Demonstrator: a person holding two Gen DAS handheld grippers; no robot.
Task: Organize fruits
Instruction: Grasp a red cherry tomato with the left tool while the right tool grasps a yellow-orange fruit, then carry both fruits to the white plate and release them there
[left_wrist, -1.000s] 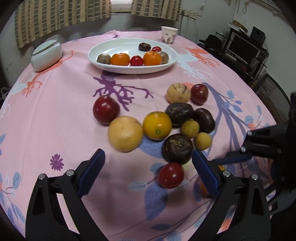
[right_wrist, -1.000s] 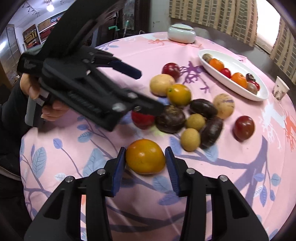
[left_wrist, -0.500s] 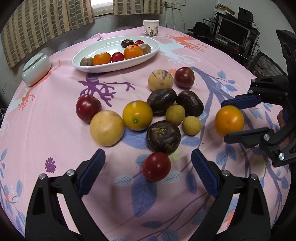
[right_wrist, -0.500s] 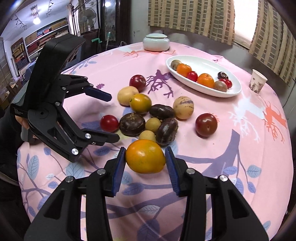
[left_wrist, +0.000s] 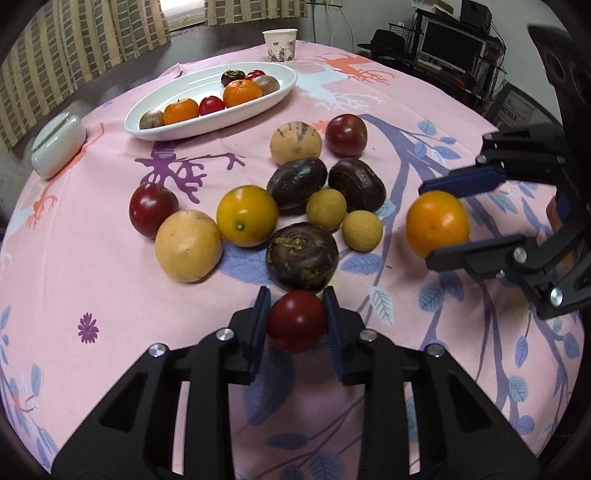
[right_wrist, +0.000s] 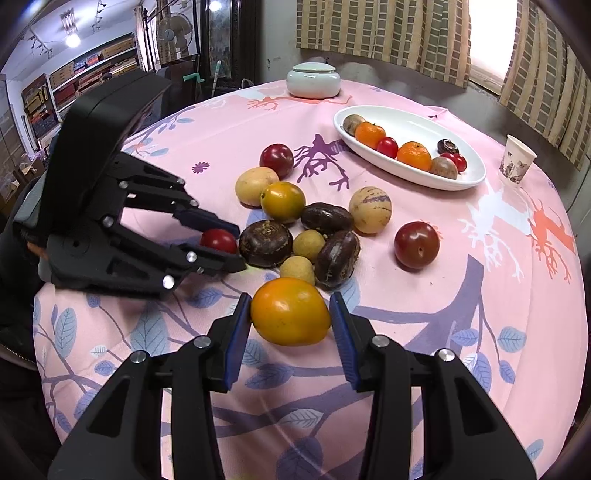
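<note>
While clamped, glossy round tomato (left_wrist: 296, 320), smooth orange (right_wrist: 290, 311), dimpled rind.

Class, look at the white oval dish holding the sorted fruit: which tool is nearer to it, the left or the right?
Neither clearly. The left tool, shut on a small red fruit, and the right tool, gripping an orange fruit, both sit on the pile's near side, well short of the dish.
</note>
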